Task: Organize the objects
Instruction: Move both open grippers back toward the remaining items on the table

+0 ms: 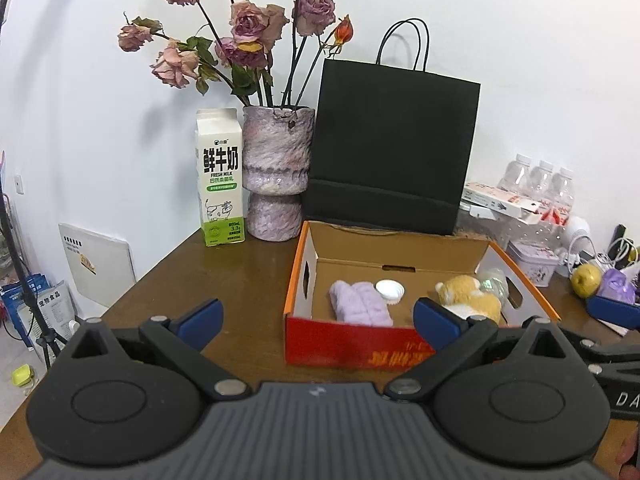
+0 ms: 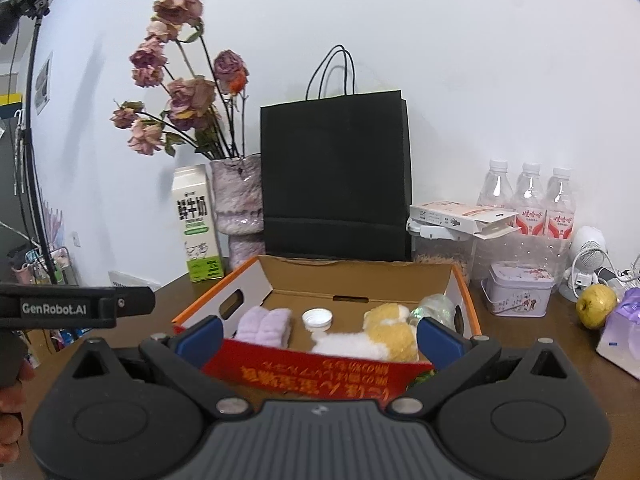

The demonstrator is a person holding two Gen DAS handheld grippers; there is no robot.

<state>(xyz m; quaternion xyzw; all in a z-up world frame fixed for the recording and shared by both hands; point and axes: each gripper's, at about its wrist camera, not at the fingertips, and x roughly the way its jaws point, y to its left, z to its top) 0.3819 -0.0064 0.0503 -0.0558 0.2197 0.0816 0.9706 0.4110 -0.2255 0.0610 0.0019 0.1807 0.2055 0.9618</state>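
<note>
Both grippers hang over the brown table (image 1: 248,264) w/ jaws spread wide & nothing between them: left gripper (image 1: 318,318) sits just left of the orange-red cardboard box (image 1: 352,346), right gripper (image 2: 320,338) right at its front wall. Inside the box: folded lilac cloth (image 1: 360,304) at left, white cap (image 1: 390,291) mid, plush toy (image 1: 470,294) at right. Behind it stand a black paper bag (image 1: 394,152), vase (image 1: 276,172) of dried roses & milk carton (image 1: 219,178).
</note>
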